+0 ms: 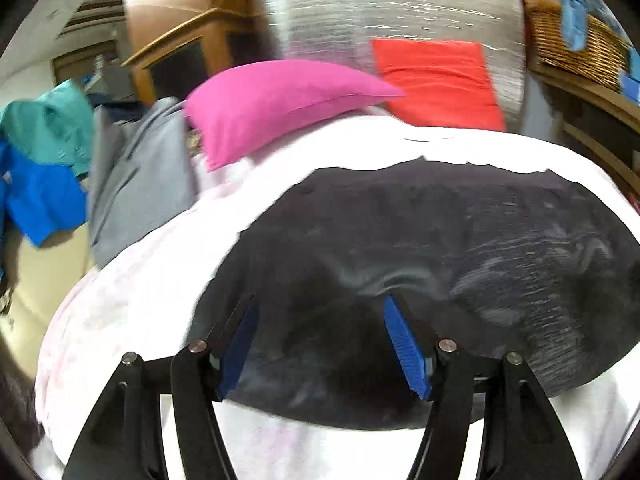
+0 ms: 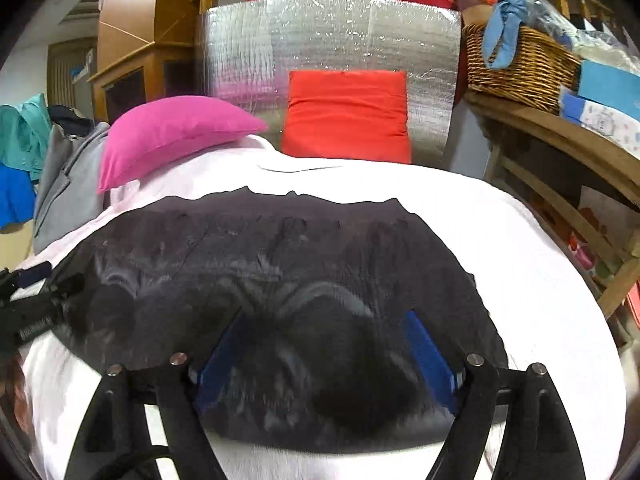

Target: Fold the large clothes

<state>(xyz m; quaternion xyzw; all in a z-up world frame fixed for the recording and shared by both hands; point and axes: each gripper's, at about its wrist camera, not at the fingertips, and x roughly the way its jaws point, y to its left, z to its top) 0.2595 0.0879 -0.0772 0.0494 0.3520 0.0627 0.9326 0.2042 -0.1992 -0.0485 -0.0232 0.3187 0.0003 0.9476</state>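
At far left a grey garment [image 2: 68, 188] hangs off the bed [image 2: 520, 240] beside a pink pillow [image 2: 172, 132]. The dark garment [image 2: 280, 264] lies spread flat on the white sheet. The left claw [image 1: 320, 320] and right claw [image 2: 324, 340] both stand released over it, apparently not pinching cloth, though motion blur hampers the view.

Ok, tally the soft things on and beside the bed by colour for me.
Black garment: 1
Pink pillow: 1
Red cushion: 1
Grey garment: 1
Teal garment: 1
Blue garment: 1
Total: 6
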